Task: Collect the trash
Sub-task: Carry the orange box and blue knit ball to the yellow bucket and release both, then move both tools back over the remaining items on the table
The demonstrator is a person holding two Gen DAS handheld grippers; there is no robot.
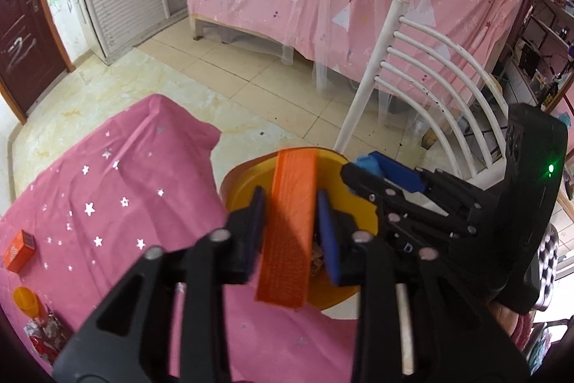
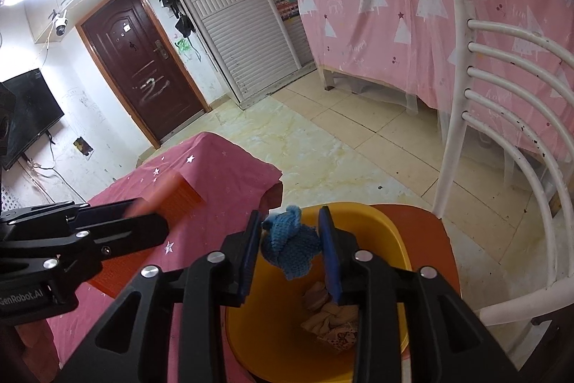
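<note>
The worktop (image 1: 118, 203), draped in pink star-print cloth, fills the 9 o'clock side of both views, and the yellow bin (image 2: 389, 239) stands off its edge on an orange seat (image 2: 430, 232), in front of a white chair (image 2: 502, 131). That bin is what the coming move turns on, and both tools already hang above its mouth. In the right wrist view the bin opens toward 6 o'clock, directly under the right tool (image 2: 290, 250), with crumpled tan scraps (image 2: 330, 311) lying at its bottom. The left tool (image 1: 290, 232) is clamped on a flat orange strip (image 1: 292, 225), whose long axis runs from 12 to 6 o'clock along the fingers, its far end over the bin and its near end hanging below the pads. The right tool is closed narrowly on a blue knitted wad (image 2: 290, 246), which sits squarely over the opening. I judge the right hand the better placed to let go first, since the wad looks set to drop straight in, while the long strip may catch the rim unless it is tipped downward. On the worktop, toward 8 o'clock in the left view, lie a small orange box (image 1: 19, 248), a yellow cup (image 1: 27, 302) and a shiny red wrapper (image 1: 45, 334), not yet collected.
</note>
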